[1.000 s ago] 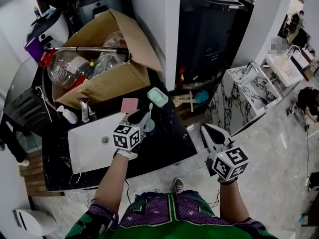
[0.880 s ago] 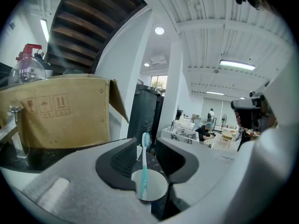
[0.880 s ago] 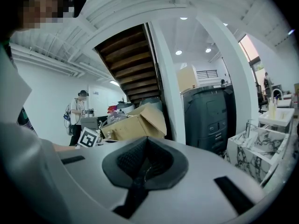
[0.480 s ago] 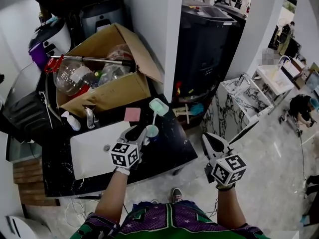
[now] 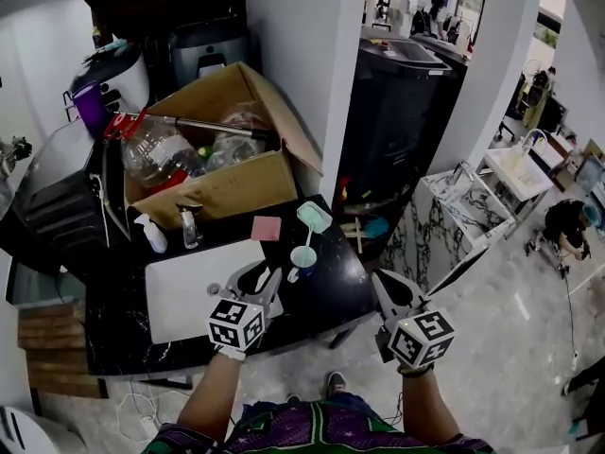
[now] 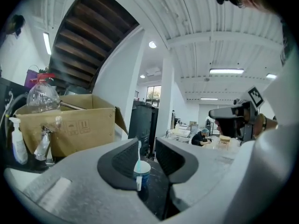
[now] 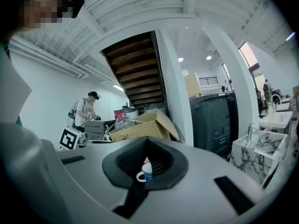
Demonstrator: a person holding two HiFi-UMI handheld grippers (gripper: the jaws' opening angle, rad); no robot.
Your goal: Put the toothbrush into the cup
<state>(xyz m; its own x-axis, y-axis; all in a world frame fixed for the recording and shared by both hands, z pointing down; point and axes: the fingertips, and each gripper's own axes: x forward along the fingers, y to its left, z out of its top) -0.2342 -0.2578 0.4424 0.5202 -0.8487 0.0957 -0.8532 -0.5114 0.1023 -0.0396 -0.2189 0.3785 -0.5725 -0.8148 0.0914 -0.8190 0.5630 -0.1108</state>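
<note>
Counter: a black top (image 5: 326, 293) in front of the person, with a white column behind it.
Cardboard box (image 5: 227, 183): it stands open at the back of the counter, and a clear plastic bottle (image 5: 161, 154) lies in it.
Basin (image 5: 184, 287): white and rectangular, set in the left part of the counter; a tap (image 5: 189, 225) is at its far edge.
Left gripper (image 5: 263, 274): it hovers over the near edge of the counter, just beside the basin. In the left gripper view the jaws are parted and grasp nothing – the cup shows only far off through the gap.
Right gripper (image 5: 430, 263): it is off the counter to the right, above the pale floor. Its jaws are spread too and they are empty.
Cup (image 5: 303, 256): pale blue with a white handle, upright on the black top, ahead of the left gripper and apart from it.
Teal dish (image 5: 314, 217): just behind the cup.
Pink pad (image 5: 266, 228): to the left of the dish, near the box.
Toothbrush (image 5: 309, 239): white, standing inside the cup and leaning on its rim – no gripper touches it.
</note>
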